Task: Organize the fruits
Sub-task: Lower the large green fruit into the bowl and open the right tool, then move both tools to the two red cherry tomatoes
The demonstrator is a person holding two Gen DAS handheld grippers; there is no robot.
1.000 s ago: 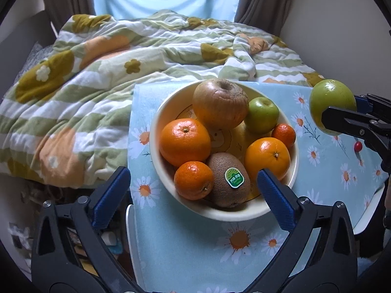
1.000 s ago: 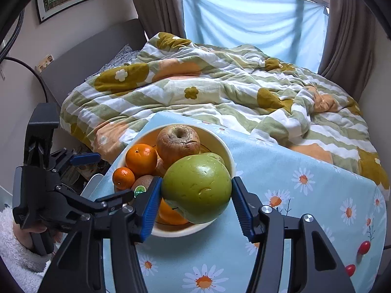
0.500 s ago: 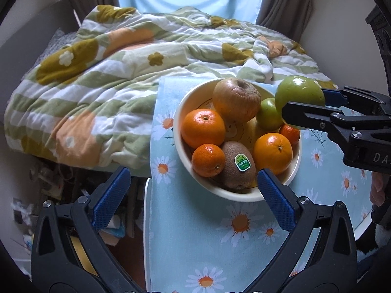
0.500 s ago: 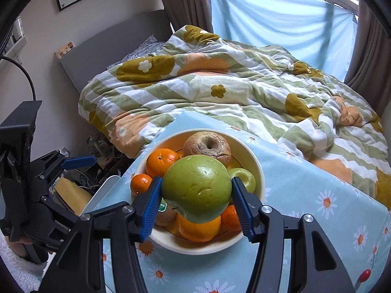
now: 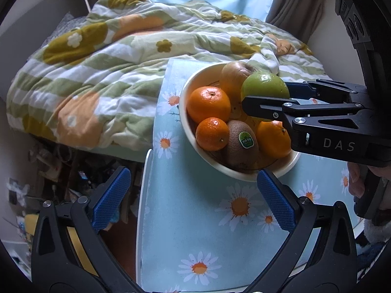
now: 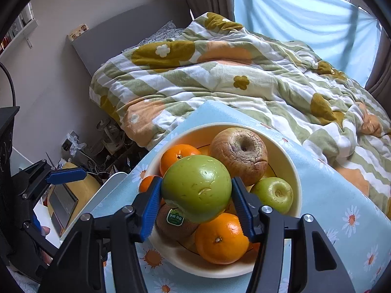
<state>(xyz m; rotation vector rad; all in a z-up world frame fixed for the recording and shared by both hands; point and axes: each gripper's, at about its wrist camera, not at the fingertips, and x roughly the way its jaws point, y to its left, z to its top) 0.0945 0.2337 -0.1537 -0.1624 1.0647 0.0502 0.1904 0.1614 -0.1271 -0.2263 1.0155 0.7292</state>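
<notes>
— Over the bowl, what is that green thing?

— Between the blue pads of the right gripper (image 6: 196, 201) sits a big green apple (image 6: 197, 189), clamped on both sides. Its skin is glossy, yellowish green, with small pale scuffs and nicks. It hangs above the fruit, over the middle of the cream bowl (image 6: 292, 168).

— And in the bowl itself?

— A wrinkled brown apple (image 6: 240, 155) at the far side, its skin cracked around the stem hollow. A smaller green apple (image 6: 273, 194) just beside it, to the right. A large orange (image 6: 221, 240) at the near edge, another orange (image 6: 177, 156) at the left, a small mandarin (image 5: 212, 134) below that, and a fuzzy kiwi (image 5: 242, 147) with a green sticker, touching the mandarin.

— Does the held apple touch any of them?

— I cannot tell from where I stand; it hides the ones under it.

— The other tool?

— Left gripper (image 5: 191, 200) hovers before the bowl with its jaws spread wide and nothing between them; one pad is just at the bowl's near rim.

— What is it all standing on?

— A light blue tablecloth (image 5: 195, 222) printed with daisies. Behind it lies a bed with a rumpled quilt (image 6: 220, 78), green and white stripes with mustard and orange patches. A pale blue curtain (image 6: 305, 17) covers the window beyond.
</notes>
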